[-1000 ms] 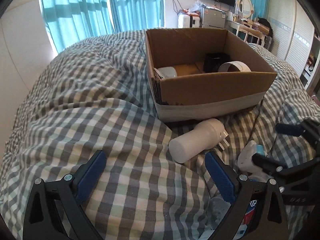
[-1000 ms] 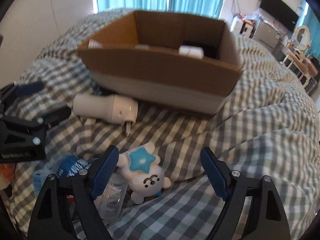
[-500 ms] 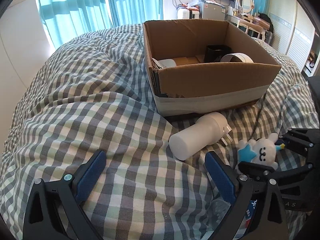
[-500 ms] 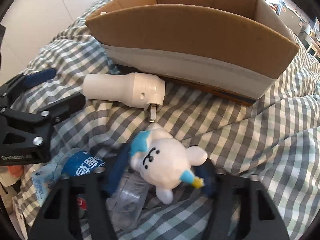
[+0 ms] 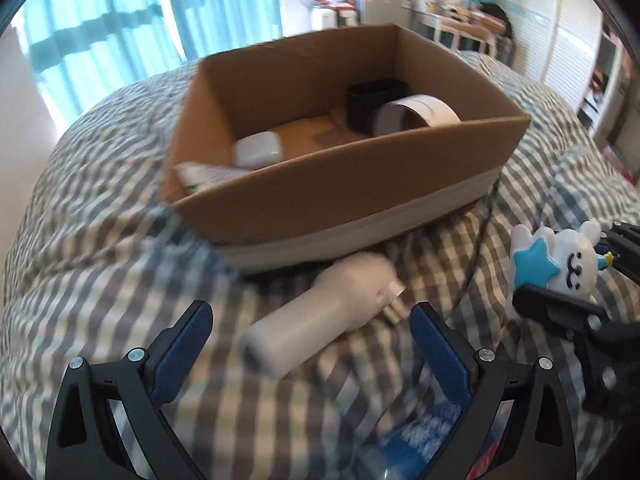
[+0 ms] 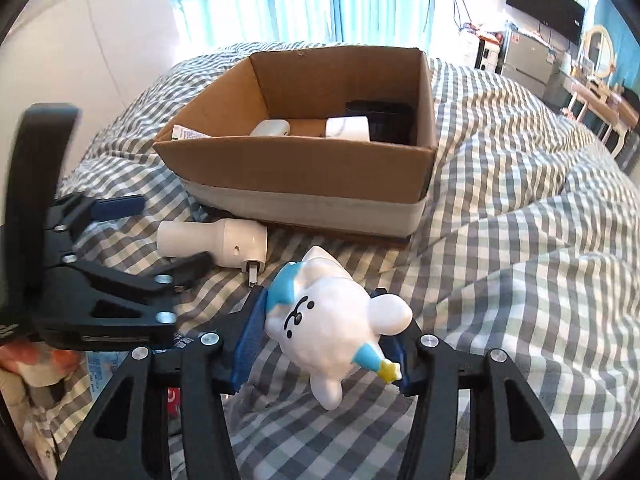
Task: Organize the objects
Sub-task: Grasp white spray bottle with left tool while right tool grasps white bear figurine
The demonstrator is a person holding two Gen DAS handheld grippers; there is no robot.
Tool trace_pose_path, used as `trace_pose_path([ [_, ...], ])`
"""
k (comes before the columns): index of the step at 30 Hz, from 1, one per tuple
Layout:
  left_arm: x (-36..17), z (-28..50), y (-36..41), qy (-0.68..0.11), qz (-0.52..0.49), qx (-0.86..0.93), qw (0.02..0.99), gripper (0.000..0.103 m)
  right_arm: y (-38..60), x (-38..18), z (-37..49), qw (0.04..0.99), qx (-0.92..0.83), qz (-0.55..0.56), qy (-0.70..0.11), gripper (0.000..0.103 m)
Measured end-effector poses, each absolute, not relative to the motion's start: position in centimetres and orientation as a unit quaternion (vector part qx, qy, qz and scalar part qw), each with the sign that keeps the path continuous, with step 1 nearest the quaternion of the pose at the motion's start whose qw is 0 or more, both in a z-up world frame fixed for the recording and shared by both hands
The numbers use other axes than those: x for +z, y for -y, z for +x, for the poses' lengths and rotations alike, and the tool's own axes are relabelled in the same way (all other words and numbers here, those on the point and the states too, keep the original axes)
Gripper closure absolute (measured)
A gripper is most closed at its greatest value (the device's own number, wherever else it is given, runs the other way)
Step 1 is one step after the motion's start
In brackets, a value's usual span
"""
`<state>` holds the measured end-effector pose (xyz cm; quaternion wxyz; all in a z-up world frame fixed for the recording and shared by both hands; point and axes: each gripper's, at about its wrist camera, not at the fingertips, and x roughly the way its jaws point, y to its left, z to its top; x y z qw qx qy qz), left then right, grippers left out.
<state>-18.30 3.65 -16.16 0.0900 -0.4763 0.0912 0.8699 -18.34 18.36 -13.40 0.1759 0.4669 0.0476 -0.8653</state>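
Note:
My right gripper (image 6: 324, 344) is shut on a white bear toy (image 6: 332, 320) with a blue star, held tilted above the checked bedspread; the toy (image 5: 556, 264) also shows at the right of the left wrist view. My left gripper (image 5: 312, 336) is open, its blue pads on either side of a white plug-in device (image 5: 320, 328) lying on the bed. That white device (image 6: 216, 242) lies just in front of the open cardboard box (image 6: 296, 168), which holds a white case, a white roll and a black item.
A blue-labelled plastic bottle (image 5: 420, 436) lies under the left gripper's right finger. The checked bedspread (image 6: 520, 240) bulges in folds to the right of the box. Curtains, a wall television and furniture stand beyond the bed.
The right gripper closed on the bear toy and lifted it off the bed. The left gripper moved toward the white device, which now lies between its open fingers.

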Motion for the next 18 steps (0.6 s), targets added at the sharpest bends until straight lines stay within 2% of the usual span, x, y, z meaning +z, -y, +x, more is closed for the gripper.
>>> trace_pose_path([
  [3,-17.4,-19.7,-4.5,-0.105,-0.487,0.862,0.1,0.002,-18.0,-13.5,-18.7,0.182,-0.863,0.47,-0.041,0.05],
  [9,-19.6,-21.2,-3.6,-0.06,-0.528,0.839,0.114,0.002,-18.3,-14.1,-18.9,0.191,-0.86,0.473,-0.021,0.05],
  [14,-19.2,-20.2,-3.8,-0.049,-0.532,0.832,0.152,0.005,-18.3,-14.2,-18.8,0.193,-0.86,0.472,-0.016,0.05],
  [17,-18.8,-19.2,-4.4,-0.044,-0.537,0.82,0.192,0.014,-18.4,-14.0,-18.7,0.189,-0.862,0.471,-0.011,0.05],
  [18,-18.6,-19.0,-4.6,-0.049,-0.535,0.818,0.203,0.021,-18.5,-14.0,-18.7,0.188,-0.862,0.47,-0.009,0.05],
])
